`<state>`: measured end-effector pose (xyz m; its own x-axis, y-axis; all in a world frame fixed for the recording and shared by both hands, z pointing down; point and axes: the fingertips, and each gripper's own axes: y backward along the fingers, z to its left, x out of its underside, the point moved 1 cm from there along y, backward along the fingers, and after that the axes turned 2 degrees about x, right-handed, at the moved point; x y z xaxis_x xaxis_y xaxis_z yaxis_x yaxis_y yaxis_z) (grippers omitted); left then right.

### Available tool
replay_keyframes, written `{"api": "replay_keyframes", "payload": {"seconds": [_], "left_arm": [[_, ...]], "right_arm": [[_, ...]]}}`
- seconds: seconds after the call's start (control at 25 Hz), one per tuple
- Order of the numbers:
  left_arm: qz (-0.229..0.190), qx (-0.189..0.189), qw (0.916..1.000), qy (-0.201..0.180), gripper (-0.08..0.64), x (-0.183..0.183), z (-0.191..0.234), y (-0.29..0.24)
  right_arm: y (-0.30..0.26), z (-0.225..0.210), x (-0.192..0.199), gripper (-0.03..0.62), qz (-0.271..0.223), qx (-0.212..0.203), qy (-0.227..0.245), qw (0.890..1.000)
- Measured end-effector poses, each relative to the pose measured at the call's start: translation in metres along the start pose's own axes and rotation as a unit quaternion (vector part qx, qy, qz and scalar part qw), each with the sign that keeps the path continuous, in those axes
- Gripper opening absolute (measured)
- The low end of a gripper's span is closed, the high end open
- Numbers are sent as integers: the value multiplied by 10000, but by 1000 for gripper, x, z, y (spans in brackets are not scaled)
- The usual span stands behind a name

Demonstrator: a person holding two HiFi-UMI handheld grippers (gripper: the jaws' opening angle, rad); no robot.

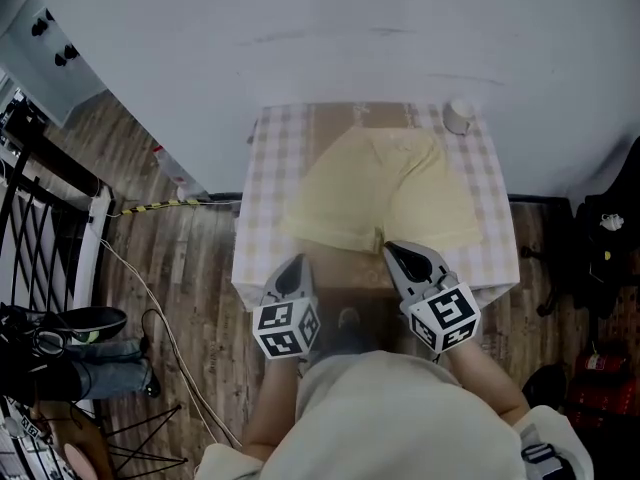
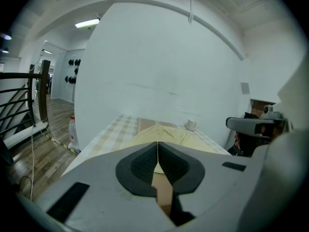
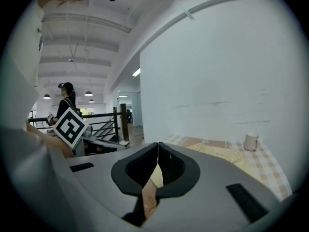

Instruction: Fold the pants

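Pale yellow shorts lie flat on the checked table, waistband at the far side and leg hems toward me. My left gripper hovers over the table's near edge by the left leg hem, jaws shut and empty. My right gripper sits just near the right leg hem, jaws shut with nothing held. In the left gripper view the shorts stretch ahead past the closed left gripper. The right gripper view shows the shorts ahead of the closed right gripper.
A small white cup stands at the table's far right corner, against the white wall. Wooden floor with a cable lies to the left, beside a black railing. Dark gear sits at the right.
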<state>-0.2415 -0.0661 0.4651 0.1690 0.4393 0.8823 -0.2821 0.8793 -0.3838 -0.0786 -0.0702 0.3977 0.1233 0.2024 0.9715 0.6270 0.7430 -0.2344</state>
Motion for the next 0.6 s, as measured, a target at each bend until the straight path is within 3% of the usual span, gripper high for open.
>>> {"api": "replay_keyframes", "payload": {"seconds": [0.36,0.6], "left_arm": [[181,-236,9995,122,5,-6,68,-55],[597,-344,9975,144,6,9,101,-85]], "right_arm": [[-61,-15,-5,0,129,48,-10,9999],[-95,-20,-3,1,226,41,-55,9997]]}}
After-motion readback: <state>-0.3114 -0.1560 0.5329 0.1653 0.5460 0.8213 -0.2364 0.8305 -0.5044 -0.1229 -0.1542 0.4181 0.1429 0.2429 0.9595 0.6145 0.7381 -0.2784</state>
